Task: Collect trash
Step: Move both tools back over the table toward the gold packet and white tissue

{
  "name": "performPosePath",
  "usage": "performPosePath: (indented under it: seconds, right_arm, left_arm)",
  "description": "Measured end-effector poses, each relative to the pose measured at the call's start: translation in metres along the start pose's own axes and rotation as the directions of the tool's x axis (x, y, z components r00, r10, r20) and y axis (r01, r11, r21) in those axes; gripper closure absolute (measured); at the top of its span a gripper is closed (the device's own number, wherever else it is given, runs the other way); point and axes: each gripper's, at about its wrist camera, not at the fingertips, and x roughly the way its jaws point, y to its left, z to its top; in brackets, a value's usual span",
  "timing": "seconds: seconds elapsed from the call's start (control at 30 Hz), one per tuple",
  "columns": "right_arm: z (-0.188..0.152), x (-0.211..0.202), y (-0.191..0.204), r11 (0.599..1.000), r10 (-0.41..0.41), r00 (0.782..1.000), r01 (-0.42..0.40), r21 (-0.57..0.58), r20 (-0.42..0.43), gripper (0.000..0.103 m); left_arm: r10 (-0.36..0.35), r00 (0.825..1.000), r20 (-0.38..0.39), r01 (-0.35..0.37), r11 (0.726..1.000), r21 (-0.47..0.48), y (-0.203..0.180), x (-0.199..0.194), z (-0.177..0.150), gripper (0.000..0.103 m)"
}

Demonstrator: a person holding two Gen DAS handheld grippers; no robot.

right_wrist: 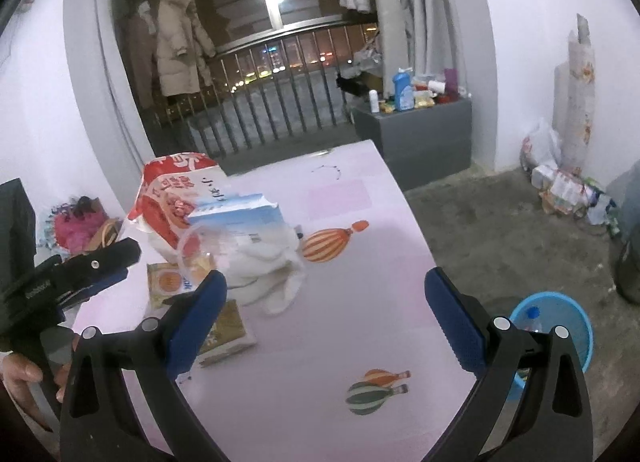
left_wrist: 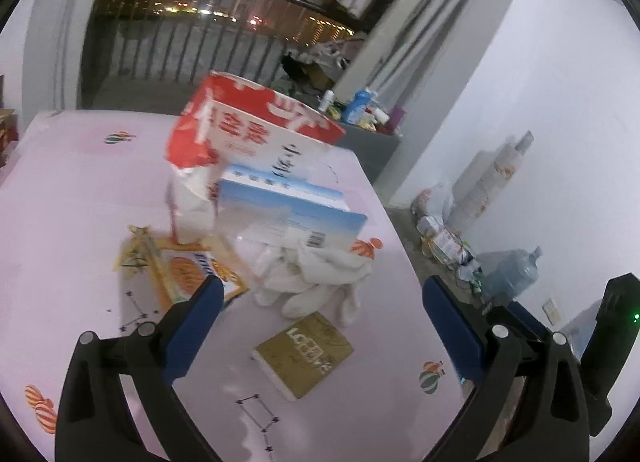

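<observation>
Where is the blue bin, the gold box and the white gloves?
blue bin [right_wrist: 576, 326], right wrist view, on its far inner wall.
gold box [left_wrist: 306, 354], left wrist view, middle of its top face.
white gloves [left_wrist: 316, 282], left wrist view, on the pile's middle.

Pink surface [left_wrist: 80, 198] printed with striped hot-air balloons and star constellations; red-and-white carton [left_wrist: 248, 122]; blue-and-white box [left_wrist: 288, 210]; white gloves [left_wrist: 312, 282]; gold packet [left_wrist: 304, 354]; blue bin [right_wrist: 560, 326]; blue-padded black tongs [left_wrist: 320, 318].
</observation>
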Motion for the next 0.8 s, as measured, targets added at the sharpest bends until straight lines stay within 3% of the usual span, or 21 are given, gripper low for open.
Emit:
performPosePath:
  seconds: [0.33, 0.47, 0.67, 0.8]
  right_arm:
    - [0.002, -0.006, 0.0, 0.999, 0.04, 0.999, -0.04, 0.022, 0.01, 0.009]
    - [0.004, -0.004, -0.019, 0.994, 0.059, 0.998, -0.058, 0.089, -0.017, 0.021]
    - [0.005, 0.015, -0.018, 0.984, 0.125, 0.989, -0.114, 0.139, -0.074, 0.033]
    - [0.001, 0.033, -0.002, 0.976, 0.187, 0.973, -0.167, 0.142, -0.137, 0.042]
  left_arm:
    - [-0.008, 0.998, 0.058, 0.004, 0.997, 0.071, 0.007, -0.025, 0.003, 0.006]
    - [0.014, 0.997, 0.071, -0.021, 0.995, 0.098, 0.01, -0.035, -0.004, 0.008]
    - [0.017, 0.999, 0.04, -0.021, 0.993, 0.112, 0.021, -0.035, -0.016, 0.025]
    - [-0.021, 1.0, -0.018, 0.023, 0.994, 0.104, 0.032, -0.021, -0.022, 0.039]
